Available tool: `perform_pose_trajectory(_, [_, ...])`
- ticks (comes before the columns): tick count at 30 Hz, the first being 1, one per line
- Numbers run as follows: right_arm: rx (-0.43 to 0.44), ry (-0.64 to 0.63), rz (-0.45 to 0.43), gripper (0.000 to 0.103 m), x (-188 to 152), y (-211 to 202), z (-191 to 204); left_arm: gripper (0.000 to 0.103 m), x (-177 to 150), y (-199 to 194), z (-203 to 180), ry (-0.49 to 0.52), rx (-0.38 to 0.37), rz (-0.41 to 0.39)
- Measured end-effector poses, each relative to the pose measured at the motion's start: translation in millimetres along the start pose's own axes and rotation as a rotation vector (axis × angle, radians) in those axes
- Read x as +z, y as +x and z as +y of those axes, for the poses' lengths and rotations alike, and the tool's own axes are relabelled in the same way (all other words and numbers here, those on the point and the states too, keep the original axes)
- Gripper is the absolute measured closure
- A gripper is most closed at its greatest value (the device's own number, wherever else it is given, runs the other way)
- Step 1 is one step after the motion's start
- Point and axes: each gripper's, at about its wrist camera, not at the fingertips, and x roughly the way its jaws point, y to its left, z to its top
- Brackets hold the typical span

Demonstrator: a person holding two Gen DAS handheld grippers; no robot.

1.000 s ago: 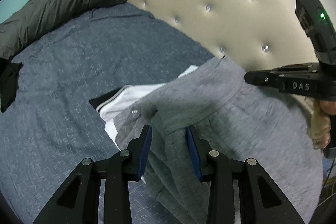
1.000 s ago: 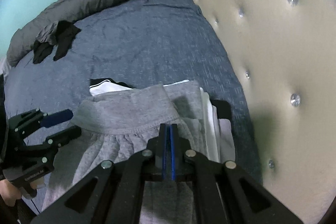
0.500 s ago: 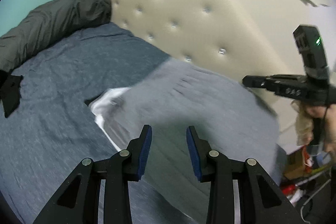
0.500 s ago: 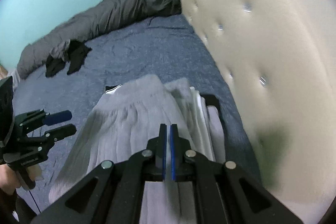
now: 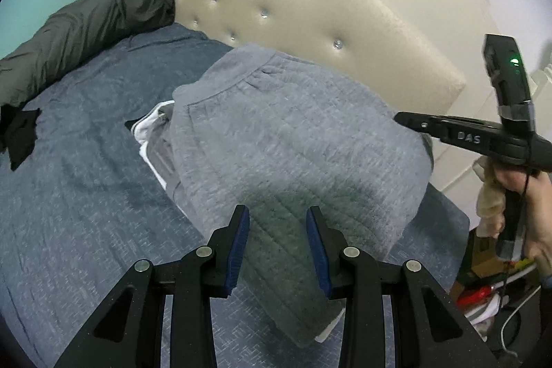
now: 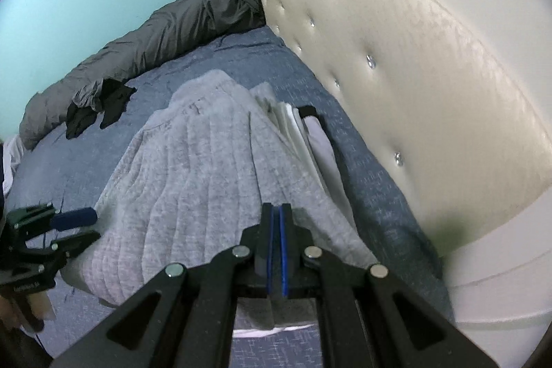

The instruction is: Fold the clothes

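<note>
Fingers [image 5: 238,250] of left gripper [image 5: 277,249] spread apart over near edge of grey garment [image 5: 293,140], gripping nothing. Garment spread on top of folded clothes pile [image 5: 151,140], on blue bed cover [image 5: 86,195], near cream headboard [image 5: 293,6].

Right gripper [image 6: 276,250] pressed together at near edge of garment; cannot tell if cloth is pinched between. Dark jacket [image 6: 165,40] far behind.
</note>
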Motion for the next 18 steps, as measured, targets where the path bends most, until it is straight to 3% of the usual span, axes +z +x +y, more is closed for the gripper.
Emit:
perform_pose_trajectory(12, [0.04, 0.053, -0.156, 0.1, -19.5, -61.2, 19.4, 0.065, -8.3, -56.5, -9.8, -0.039, 0.026, -0.062])
perform_pose_trajectory(18, [0.057, 0.055, -0.19, 0.1, -34.8, -90.6, 33.4, 0.065, -15.4, -85.1, -20.2, -0.051, 0.04, -0.085])
